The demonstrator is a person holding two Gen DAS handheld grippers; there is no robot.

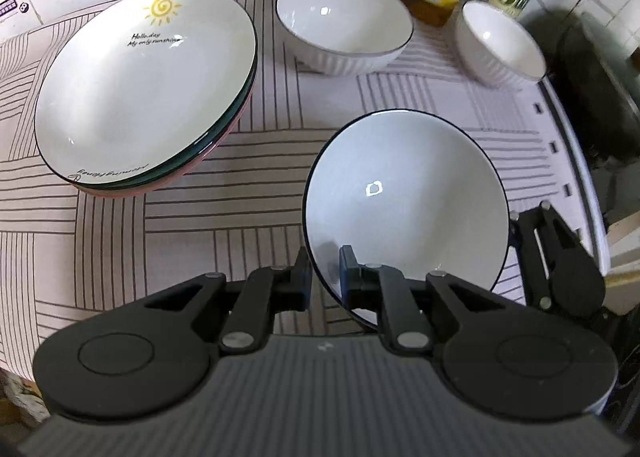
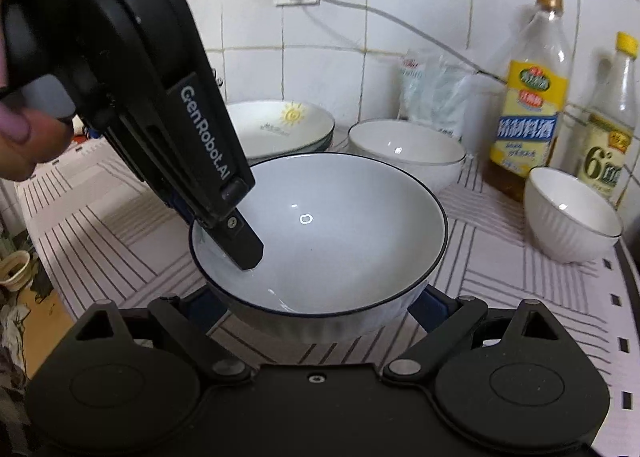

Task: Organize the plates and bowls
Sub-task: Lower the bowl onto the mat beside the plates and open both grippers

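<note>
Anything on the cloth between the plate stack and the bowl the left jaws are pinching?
No, bare striped cloth lies between the plate stack and the pinched bowl, seen in the left wrist view.

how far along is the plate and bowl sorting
Plates look done: the plate stack sits together. In hand: the left gripper pinches the rim of the dark-rimmed bowl, the right gripper open around it. Left: the ribbed bowl and small bowl stand apart.

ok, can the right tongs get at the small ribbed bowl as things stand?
Probably not yet: right tongs straddle the dark-rimmed bowl, which the left tongs clamp by its rim. Otherwise the small ribbed bowl stands unobstructed.
</note>
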